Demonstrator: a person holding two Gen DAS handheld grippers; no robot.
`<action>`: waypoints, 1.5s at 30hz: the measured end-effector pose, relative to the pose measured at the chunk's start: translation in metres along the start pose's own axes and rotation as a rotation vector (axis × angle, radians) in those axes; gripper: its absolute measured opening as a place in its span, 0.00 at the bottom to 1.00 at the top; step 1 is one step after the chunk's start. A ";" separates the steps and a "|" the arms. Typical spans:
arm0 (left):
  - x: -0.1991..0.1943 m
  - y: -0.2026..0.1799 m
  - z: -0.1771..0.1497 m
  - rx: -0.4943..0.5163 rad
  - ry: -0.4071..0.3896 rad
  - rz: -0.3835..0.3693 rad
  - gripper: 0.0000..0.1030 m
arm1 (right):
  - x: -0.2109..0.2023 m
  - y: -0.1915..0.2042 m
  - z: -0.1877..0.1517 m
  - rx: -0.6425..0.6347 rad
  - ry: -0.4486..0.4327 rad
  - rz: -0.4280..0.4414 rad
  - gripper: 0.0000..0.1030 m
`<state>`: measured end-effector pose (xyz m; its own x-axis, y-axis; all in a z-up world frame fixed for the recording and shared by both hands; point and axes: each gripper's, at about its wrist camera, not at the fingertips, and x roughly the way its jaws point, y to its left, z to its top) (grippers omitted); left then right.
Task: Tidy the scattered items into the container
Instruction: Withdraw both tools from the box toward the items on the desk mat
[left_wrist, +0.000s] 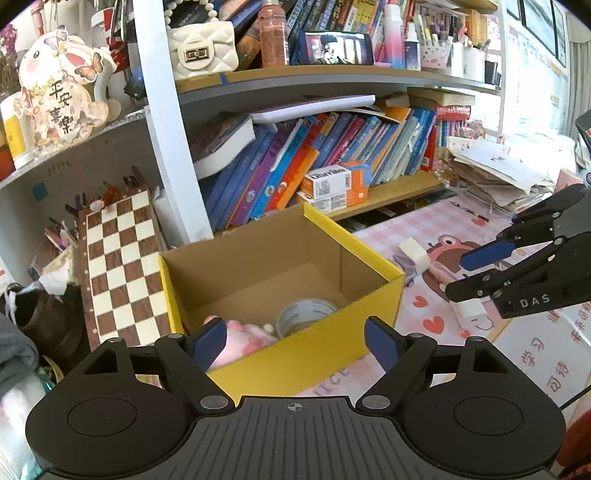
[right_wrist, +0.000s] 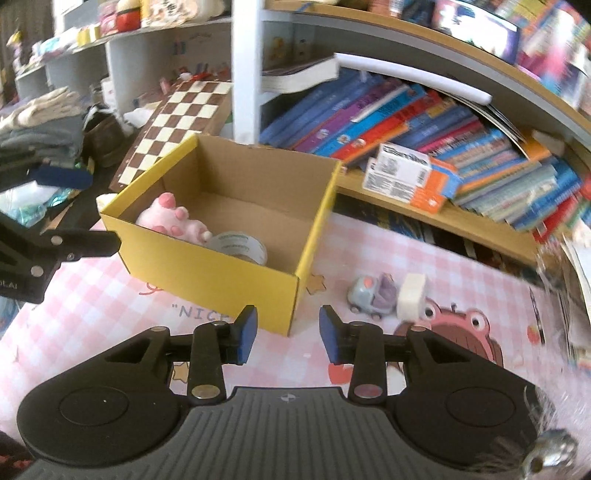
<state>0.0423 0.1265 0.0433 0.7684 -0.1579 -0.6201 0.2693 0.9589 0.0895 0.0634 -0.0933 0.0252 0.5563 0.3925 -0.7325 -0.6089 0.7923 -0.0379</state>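
Observation:
A yellow cardboard box stands open on the pink checked mat. Inside lie a pink plush paw and a roll of clear tape. On the mat right of the box sit a small grey toy car and a white block. My left gripper is open and empty over the box's near wall. My right gripper is open and empty over the mat, at the box's near right corner; it shows in the left wrist view above a white object.
A bookshelf full of leaning books runs behind the mat, with an orange and white carton on it. A chessboard leans left of the box. Stacked papers lie at the far right. Folded clothes lie at the left.

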 end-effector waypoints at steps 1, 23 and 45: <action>-0.001 -0.001 -0.001 -0.002 0.001 -0.003 0.82 | -0.002 -0.001 -0.003 0.019 -0.002 -0.002 0.36; 0.002 -0.056 -0.022 0.013 0.042 -0.096 0.86 | -0.025 -0.016 -0.070 0.268 0.010 -0.113 0.47; 0.005 -0.094 -0.029 0.048 0.035 -0.132 0.86 | -0.035 -0.032 -0.106 0.395 0.015 -0.214 0.62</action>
<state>0.0040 0.0422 0.0092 0.7039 -0.2728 -0.6558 0.3949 0.9177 0.0422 0.0032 -0.1816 -0.0201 0.6363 0.1963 -0.7460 -0.2172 0.9735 0.0709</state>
